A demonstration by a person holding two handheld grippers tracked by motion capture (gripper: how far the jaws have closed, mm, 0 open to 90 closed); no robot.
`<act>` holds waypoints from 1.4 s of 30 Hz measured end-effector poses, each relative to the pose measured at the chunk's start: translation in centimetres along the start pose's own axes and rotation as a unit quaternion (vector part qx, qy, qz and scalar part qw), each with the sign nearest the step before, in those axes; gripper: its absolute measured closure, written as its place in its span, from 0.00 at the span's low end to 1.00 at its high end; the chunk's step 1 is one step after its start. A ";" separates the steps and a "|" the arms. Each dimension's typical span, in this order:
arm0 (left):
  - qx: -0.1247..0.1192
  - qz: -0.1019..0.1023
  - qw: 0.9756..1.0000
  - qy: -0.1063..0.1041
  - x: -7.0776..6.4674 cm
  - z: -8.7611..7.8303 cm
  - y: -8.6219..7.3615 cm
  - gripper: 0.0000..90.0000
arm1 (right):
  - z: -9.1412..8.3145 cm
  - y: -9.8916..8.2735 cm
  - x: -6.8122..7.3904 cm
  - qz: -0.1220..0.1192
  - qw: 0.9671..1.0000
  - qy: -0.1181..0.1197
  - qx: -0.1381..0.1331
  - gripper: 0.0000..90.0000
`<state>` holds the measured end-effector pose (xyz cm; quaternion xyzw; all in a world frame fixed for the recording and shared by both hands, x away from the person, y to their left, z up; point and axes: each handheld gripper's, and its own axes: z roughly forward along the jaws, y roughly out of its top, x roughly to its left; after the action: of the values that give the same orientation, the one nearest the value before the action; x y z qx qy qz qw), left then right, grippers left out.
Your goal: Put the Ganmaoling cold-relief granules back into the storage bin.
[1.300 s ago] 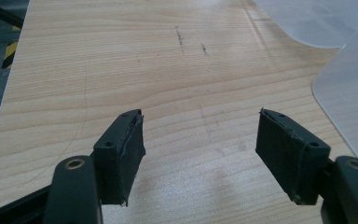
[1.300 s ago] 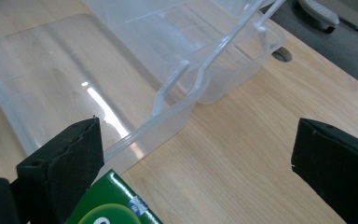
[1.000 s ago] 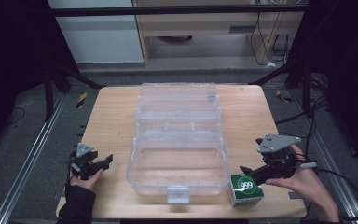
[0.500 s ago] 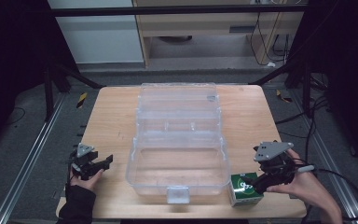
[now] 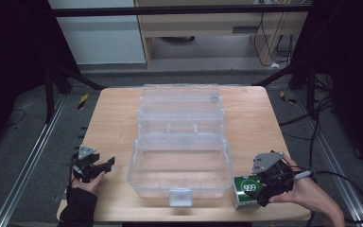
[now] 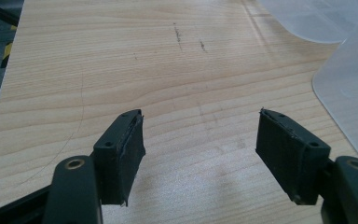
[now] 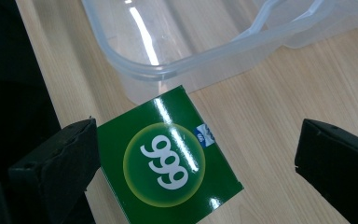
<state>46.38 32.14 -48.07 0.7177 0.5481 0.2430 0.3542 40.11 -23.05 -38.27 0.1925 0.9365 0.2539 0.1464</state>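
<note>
Standing close to the near edge of the wooden table [image 5: 113, 123], one green box [image 5: 246, 191] marked 999 lies just beside the near right corner of one clear plastic case [image 5: 179, 156]. The right gripper [image 5: 264, 189] has just been opening, its jaws wide around the box with one pad at its side. The left gripper [image 5: 97, 168], also wide and empty, rests over bare wood left of the case.

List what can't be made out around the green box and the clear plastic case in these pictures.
- Green box: in the right gripper view its lower part is cut off by the bottom edge; in the high view the right claw covers its right side.
- Small blue mark on the box: too small to read.
- Clear plastic case: its far end is cut off by the top edge of the right gripper view; whether it holds anything small is unclear through glare.
</note>
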 end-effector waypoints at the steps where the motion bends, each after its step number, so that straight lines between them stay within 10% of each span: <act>1: 0.000 0.000 1.000 0.000 0.0 0.0 0.0 0.35 | 0.1 0.0 0.1 -0.002 1.000 0.000 0.003 0.01; 42: 0.001 0.002 1.000 0.002 0.0 0.0 0.0 0.35 | 3.1 -0.8 0.9 -0.052 0.995 0.049 0.076 0.01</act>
<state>46.39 32.13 -48.09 0.7185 0.5476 0.2445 0.3524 40.25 -21.98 -41.45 0.1413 0.9680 0.1827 0.0985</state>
